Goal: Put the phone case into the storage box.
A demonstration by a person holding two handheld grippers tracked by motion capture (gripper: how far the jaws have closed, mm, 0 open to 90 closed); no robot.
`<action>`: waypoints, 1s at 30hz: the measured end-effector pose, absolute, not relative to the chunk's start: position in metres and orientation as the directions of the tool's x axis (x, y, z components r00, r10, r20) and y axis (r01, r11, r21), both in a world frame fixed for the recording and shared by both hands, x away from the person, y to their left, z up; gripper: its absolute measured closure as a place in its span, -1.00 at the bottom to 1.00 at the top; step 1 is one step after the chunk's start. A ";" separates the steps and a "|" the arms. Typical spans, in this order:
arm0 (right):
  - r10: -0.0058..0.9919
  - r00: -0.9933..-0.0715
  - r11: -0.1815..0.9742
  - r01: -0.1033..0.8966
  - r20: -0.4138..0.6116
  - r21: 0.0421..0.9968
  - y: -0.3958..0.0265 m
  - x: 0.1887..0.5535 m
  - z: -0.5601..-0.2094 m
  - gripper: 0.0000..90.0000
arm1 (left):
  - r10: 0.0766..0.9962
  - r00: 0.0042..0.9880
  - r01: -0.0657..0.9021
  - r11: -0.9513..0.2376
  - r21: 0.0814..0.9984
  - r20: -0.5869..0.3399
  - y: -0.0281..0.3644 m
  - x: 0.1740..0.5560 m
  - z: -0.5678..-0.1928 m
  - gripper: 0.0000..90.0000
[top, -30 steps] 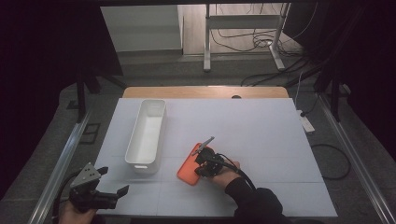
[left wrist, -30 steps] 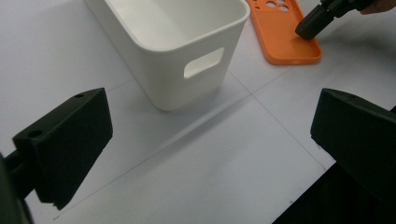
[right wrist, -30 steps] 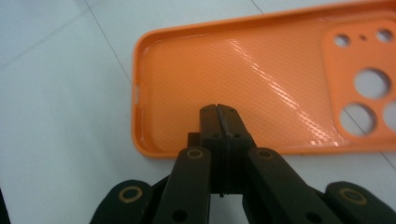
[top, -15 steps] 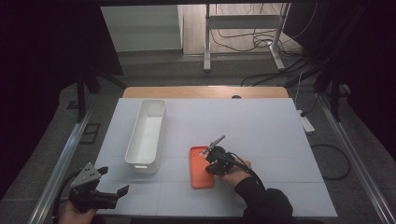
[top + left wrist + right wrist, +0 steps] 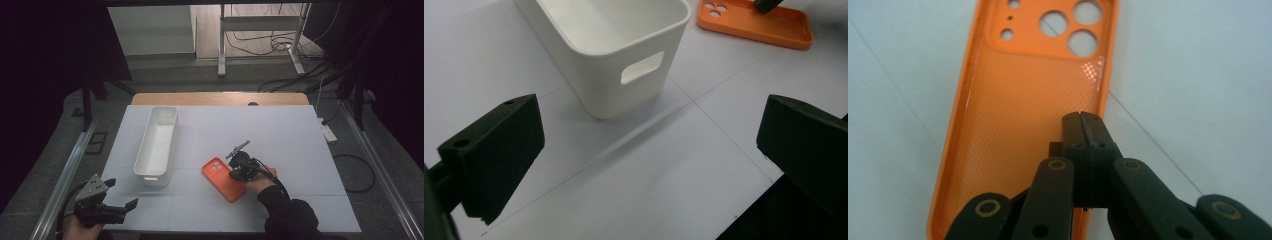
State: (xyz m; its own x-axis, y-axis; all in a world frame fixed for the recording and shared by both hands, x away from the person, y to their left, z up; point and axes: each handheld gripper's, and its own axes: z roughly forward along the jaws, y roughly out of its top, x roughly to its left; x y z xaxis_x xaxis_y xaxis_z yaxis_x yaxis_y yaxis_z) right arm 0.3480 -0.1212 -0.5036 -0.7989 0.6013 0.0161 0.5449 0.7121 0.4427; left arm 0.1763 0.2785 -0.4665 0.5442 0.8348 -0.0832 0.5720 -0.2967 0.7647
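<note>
Orange plastic phone case (image 5: 223,179) lies flat, inside up, on white table (image 5: 280,135), just right of long white plastic bin (image 5: 156,145). Right gripper (image 5: 235,173): jaws pressed together over the case's right edge, gripping nothing. Left gripper (image 5: 122,199): jaws wide, empty, at table's near-left corner.

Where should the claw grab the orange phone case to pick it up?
Probably on a long side wall. The phone case lies flat on the table, open side up, so its thin raised rim is the only part that sticks up. Come from above, one jaw inside and one outside. The right claw is shut over the rim nearer the right hand.
</note>
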 end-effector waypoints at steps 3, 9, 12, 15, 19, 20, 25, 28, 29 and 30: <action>0.608 -0.794 0.708 0.550 0.014 0.443 -0.124 0.350 -0.504 0.99 | 0.835 0.544 0.572 -0.296 0.765 -0.083 0.279 0.176 -0.467 -1.00; 0.600 -0.799 0.704 0.543 0.025 0.458 -0.123 0.348 -0.501 0.99 | 0.835 0.544 0.572 -0.297 0.765 -0.083 0.278 0.176 -0.467 -1.00; 0.600 -0.800 0.681 0.531 0.032 0.503 -0.125 0.344 -0.490 0.91 | 0.835 0.544 0.572 -0.295 0.765 -0.085 0.279 0.176 -0.467 -1.00; 0.604 -0.797 0.671 0.527 0.028 0.523 -0.127 0.342 -0.484 0.74 | 0.835 0.544 0.572 -0.297 0.765 -0.083 0.279 0.176 -0.467 -1.00; 0.611 -0.791 0.662 0.522 0.015 0.538 -0.132 0.341 -0.478 0.33 | 0.835 0.545 0.572 -0.298 0.764 -0.082 0.278 0.176 -0.466 -1.00; 0.612 -0.791 0.661 0.523 0.018 0.538 -0.133 0.341 -0.477 0.25 | 0.834 0.545 0.572 -0.298 0.764 -0.082 0.278 0.176 -0.466 -1.00; 0.630 -0.776 0.647 0.502 -0.031 0.574 -0.139 0.342 -0.471 -0.24 | 0.834 0.546 0.572 -0.299 0.764 -0.082 0.278 0.176 -0.466 -1.00; 0.644 -0.763 0.638 0.497 -0.054 0.587 -0.142 0.343 -0.469 -0.65 | 0.834 0.546 0.572 -0.299 0.764 -0.082 0.278 0.176 -0.466 -1.00; 0.643 -0.763 0.641 0.494 -0.059 0.588 -0.143 0.343 -0.469 -0.76 | 0.834 0.546 0.572 -0.300 0.763 -0.082 0.278 0.176 -0.466 -1.00; 0.645 -0.762 0.640 0.497 -0.057 0.586 -0.143 0.343 -0.470 -0.90 | 0.834 0.546 0.572 -0.300 0.763 -0.081 0.278 0.176 -0.466 -1.00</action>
